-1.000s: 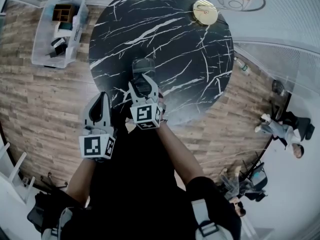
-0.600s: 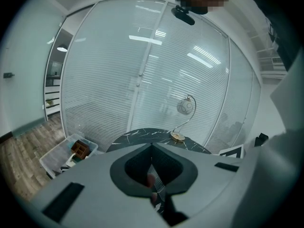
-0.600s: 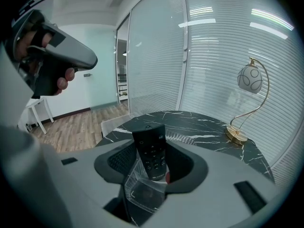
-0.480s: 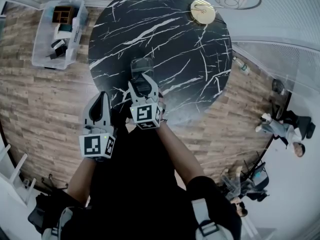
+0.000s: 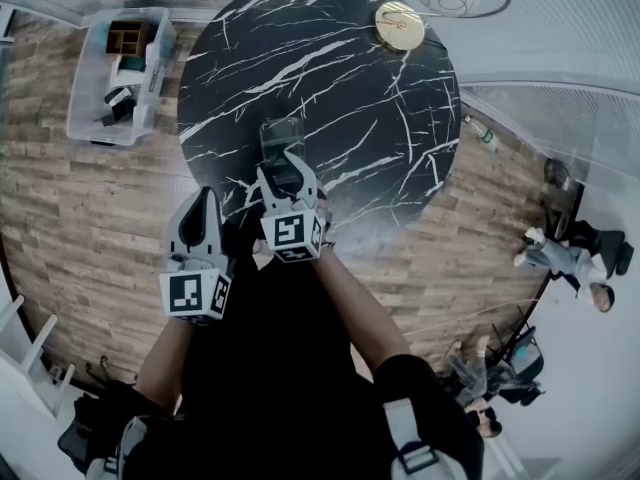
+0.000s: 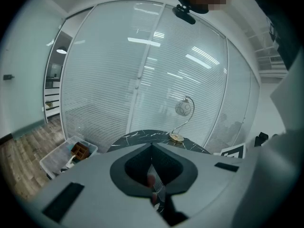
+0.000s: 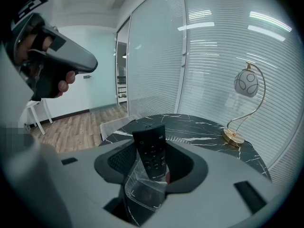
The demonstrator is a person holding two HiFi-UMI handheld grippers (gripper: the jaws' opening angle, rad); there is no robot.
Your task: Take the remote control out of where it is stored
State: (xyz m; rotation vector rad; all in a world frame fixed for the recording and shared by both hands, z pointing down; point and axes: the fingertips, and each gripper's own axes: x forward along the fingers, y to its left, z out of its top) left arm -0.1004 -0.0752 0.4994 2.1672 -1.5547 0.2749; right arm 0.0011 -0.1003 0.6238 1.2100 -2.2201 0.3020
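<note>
Right tongs [image 5: 284, 168] closed narrow on the remote [image 7: 150, 148], gripping it at mid-length. It stands nearly upright, buttons toward the camera, lower end inside a clear plastic sleeve [image 7: 142, 189]. It is held above the near edge of the round black marble surface [image 5: 380, 118]. Left tongs [image 6: 152, 146] pinched together, tips touching, nothing between them, low and to the left, off the surface. Compared with half a second ago: both tongs in practically the same spots, remote still clamped. Lamp base [image 5: 400, 25] and storage bin [image 5: 80, 78] on the floor sit slightly shifted in the head view.
</note>
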